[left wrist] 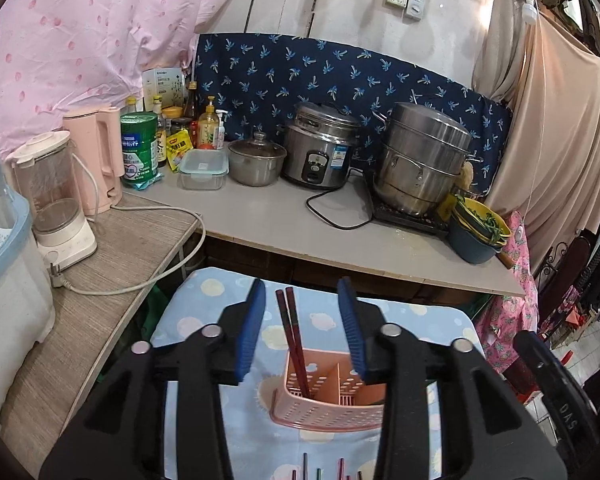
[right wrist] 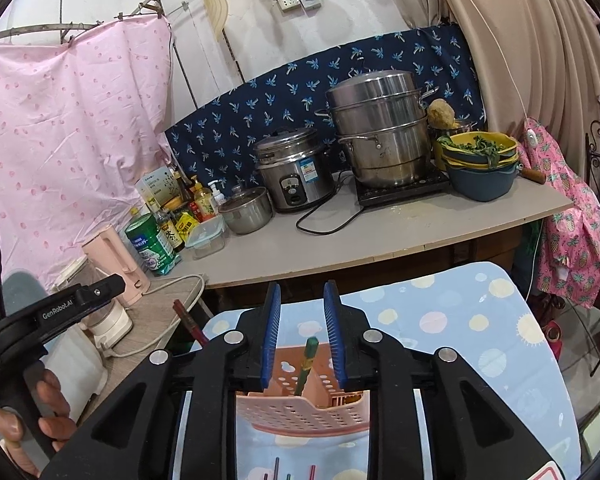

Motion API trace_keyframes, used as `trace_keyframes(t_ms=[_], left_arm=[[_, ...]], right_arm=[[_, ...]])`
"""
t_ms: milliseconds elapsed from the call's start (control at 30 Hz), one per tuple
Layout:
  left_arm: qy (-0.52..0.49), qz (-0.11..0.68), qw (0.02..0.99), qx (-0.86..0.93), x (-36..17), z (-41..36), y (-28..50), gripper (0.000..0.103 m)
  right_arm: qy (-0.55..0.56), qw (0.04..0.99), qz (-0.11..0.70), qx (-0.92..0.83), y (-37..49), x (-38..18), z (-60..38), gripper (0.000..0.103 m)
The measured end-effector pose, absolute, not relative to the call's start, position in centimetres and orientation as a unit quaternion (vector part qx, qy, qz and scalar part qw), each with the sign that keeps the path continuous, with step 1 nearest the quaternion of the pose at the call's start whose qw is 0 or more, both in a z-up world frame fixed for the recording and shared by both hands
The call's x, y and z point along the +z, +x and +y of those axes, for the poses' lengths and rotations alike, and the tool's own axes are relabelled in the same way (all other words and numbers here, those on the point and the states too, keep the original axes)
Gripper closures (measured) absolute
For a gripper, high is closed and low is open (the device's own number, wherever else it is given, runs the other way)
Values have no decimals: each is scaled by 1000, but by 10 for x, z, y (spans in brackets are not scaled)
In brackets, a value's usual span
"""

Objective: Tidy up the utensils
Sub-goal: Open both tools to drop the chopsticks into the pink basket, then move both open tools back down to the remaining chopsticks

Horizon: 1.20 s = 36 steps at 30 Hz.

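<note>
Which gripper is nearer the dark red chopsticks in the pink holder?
Left. The left gripper straddles the dark red chopsticks standing in the pink holder, pads clear. The right gripper sits beside them, around the green utensil.

A cramped home kitchen: a rice cooker (left wrist: pixel 318 148), a stacked steel steamer pot (left wrist: pixel 422 160) on an induction hob, condiment bottles (left wrist: pixel 196 120) and a pink kettle (left wrist: pixel 100 156) crowd the surface (left wrist: pixel 280 216).
</note>
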State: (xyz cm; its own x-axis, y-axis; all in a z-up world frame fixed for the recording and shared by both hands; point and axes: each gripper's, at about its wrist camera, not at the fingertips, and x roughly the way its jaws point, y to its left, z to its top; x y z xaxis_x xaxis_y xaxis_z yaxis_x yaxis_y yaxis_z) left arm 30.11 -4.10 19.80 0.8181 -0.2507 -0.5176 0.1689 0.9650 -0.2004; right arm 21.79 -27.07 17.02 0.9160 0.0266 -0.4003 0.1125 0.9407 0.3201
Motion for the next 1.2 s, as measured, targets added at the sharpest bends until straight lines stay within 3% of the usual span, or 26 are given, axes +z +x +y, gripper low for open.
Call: trace_keyframes(t_ms=[267,1200], left_arm=[[-54,284,952,-101,183,-34,260,47],[0,428,898,-101,10,-3,104,46]], right_arm=[[155,965,210,-23,174,160,-264,74],[112,918,380,-28,14,-11,-225,71]])
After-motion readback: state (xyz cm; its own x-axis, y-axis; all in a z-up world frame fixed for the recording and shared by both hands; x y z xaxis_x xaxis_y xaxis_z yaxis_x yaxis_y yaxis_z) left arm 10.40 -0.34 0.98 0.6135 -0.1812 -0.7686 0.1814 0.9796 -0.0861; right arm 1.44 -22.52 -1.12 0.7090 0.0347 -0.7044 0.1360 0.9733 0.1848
